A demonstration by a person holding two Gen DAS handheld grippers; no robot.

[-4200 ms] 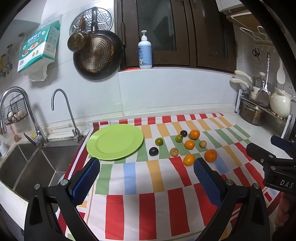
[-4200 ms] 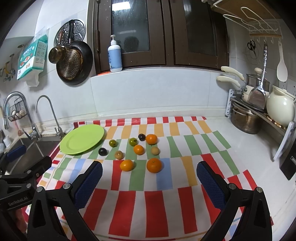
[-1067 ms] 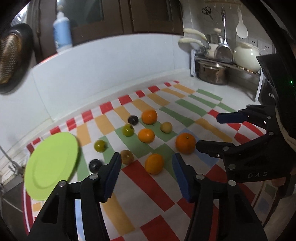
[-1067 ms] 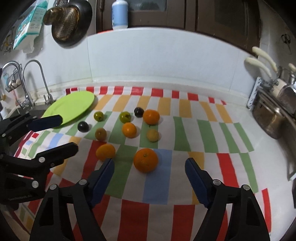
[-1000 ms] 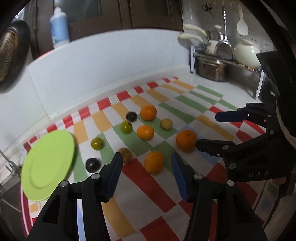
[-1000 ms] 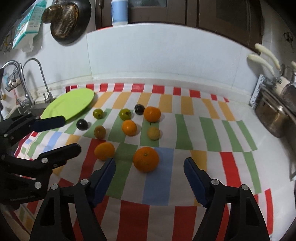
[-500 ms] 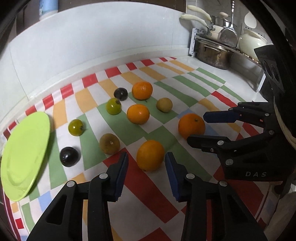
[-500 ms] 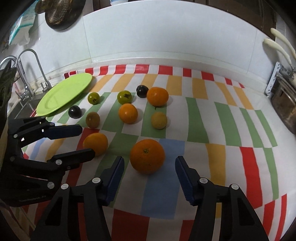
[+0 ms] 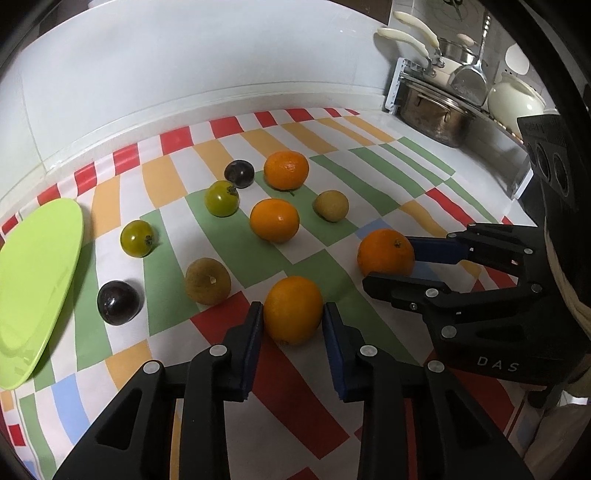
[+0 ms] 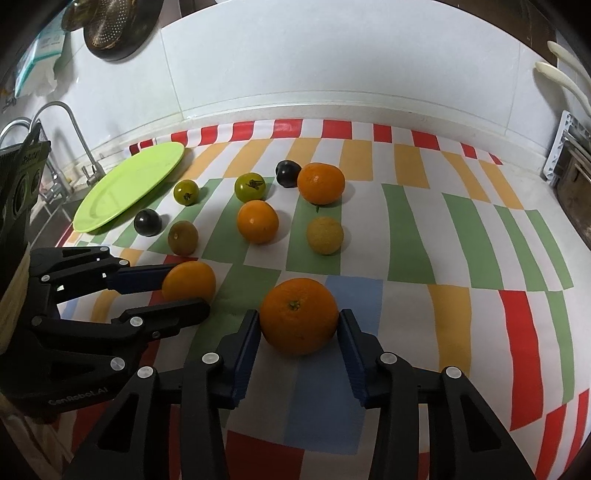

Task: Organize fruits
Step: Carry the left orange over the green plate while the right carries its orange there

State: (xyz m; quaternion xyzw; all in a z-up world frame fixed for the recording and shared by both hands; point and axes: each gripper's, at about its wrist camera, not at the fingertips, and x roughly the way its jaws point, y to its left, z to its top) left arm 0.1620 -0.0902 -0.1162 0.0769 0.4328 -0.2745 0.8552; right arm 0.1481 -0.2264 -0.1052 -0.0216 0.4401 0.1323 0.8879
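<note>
Fruits lie scattered on a striped cloth [image 10: 406, 236] over the counter [image 9: 424, 129], a white tiled wall behind and a green plate [image 10: 129, 186] toward the sink side. The left hand-held gripper [image 9: 293, 325] is closing, blue pads against the smaller orange [image 9: 293, 309]; the right hand-held gripper [image 10: 299, 328] is closing on the large orange [image 10: 298, 315], pads touching its sides. Only the left wrist view shows the steel pot [image 9: 436, 112] and white kettle [image 9: 515, 98]; only the right shows the faucet [image 10: 72, 125] and hanging strainer pan [image 10: 110, 27]. A second ago both grippers stood wide, farther back from their oranges.
</note>
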